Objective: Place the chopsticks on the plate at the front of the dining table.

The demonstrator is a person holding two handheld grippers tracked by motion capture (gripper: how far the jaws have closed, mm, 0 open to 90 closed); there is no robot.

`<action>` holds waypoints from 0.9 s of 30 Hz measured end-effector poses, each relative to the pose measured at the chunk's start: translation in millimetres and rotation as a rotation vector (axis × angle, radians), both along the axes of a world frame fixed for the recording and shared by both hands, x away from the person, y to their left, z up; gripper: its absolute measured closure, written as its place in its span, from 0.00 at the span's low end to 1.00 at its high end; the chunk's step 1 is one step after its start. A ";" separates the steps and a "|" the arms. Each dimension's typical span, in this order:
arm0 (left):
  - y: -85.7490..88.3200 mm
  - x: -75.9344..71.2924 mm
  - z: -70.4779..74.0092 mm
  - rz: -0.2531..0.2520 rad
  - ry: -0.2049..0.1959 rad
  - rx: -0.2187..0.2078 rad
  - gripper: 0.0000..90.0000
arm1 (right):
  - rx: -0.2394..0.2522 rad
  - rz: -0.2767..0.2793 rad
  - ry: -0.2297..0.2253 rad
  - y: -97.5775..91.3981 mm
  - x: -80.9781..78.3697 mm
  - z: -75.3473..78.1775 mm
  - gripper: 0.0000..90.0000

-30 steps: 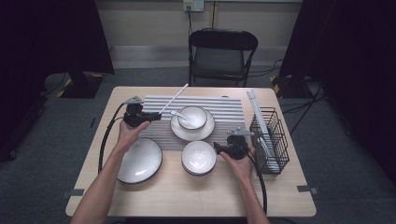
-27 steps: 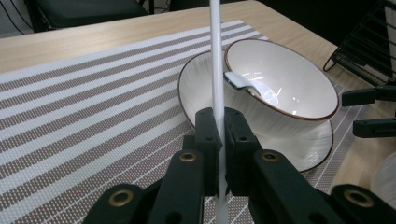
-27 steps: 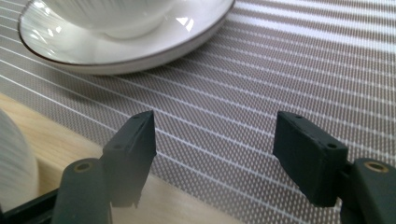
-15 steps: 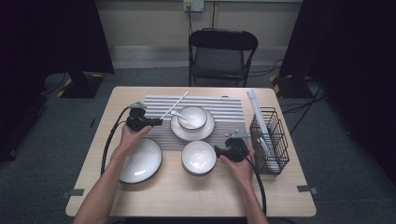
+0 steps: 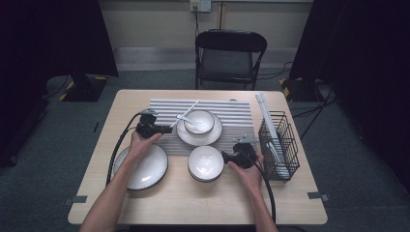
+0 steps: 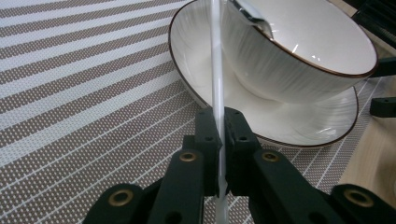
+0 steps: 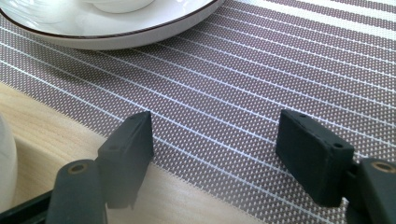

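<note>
Chopstick (image 5: 185,114), thin and white, is the thing being handled: in the high view it slants from the left gripper (image 5: 167,129) up and away over the striped placemat (image 5: 232,107), passing just beside the rim of the small bowl (image 5: 199,121) that sits on a white plate (image 5: 199,129) with a spoon (image 5: 184,118) leaning out of it. A larger plate (image 5: 142,166) lies near the person's left forearm, another bowl (image 5: 206,163) sits just beside the right gripper (image 5: 225,156), and a black wire basket (image 5: 278,145) stands at the table's right edge; the low, near-level hold suggests the stick is being brought down to rest by the dishes, as for laying a place. From the left gripper view, the black jaws are pressed together on the chopstick (image 6: 217,88), pinching it near its lower end so that most of its length runs free toward the bowl (image 6: 299,56) and crosses in front of the plate's rim (image 6: 308,126); whether its far tip touches anything I cannot tell. In the right gripper view, the jaws stand spread wide with nothing between them, poised low over the edge where the placemat (image 7: 261,79) meets the bare table (image 7: 51,135), with the plate's rim (image 7: 116,32) beyond, likely waiting its turn.
</note>
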State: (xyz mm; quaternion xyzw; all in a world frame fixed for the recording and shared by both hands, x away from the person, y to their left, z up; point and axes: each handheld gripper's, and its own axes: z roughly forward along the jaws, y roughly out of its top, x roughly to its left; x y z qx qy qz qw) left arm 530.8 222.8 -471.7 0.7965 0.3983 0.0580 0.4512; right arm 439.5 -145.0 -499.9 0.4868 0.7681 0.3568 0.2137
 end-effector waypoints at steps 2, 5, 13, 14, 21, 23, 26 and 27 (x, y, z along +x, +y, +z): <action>-0.9 0.4 -1.2 0.002 0.007 0.002 0.95 | -0.005 0.000 -0.002 0.4 0.0 -0.1 0.30; -3.7 0.6 -2.3 -0.004 0.006 0.006 0.95 | -0.006 -0.001 -0.002 0.4 0.0 -0.1 0.30; -8.0 1.7 -6.1 0.008 0.010 0.005 0.95 | -0.010 0.000 -0.005 0.8 -0.2 -0.2 0.30; -9.1 1.9 -5.8 0.008 0.005 0.007 0.95 | -0.010 0.000 -0.005 0.7 -0.2 -0.2 0.30; -11.8 3.0 -5.8 0.016 0.009 0.007 0.95 | -0.015 0.002 -0.007 1.0 -0.2 -0.2 0.30; -13.2 2.5 -7.9 0.007 0.010 -0.001 0.95 | -0.014 0.002 -0.006 0.9 -0.3 -0.2 0.30; -13.2 3.4 -8.1 0.007 0.008 -0.001 0.95 | -0.015 0.002 -0.006 1.0 -0.3 -0.2 0.30; -12.9 3.5 -8.0 0.003 0.007 0.003 0.95 | -0.015 0.003 -0.006 1.0 -0.2 -0.2 0.30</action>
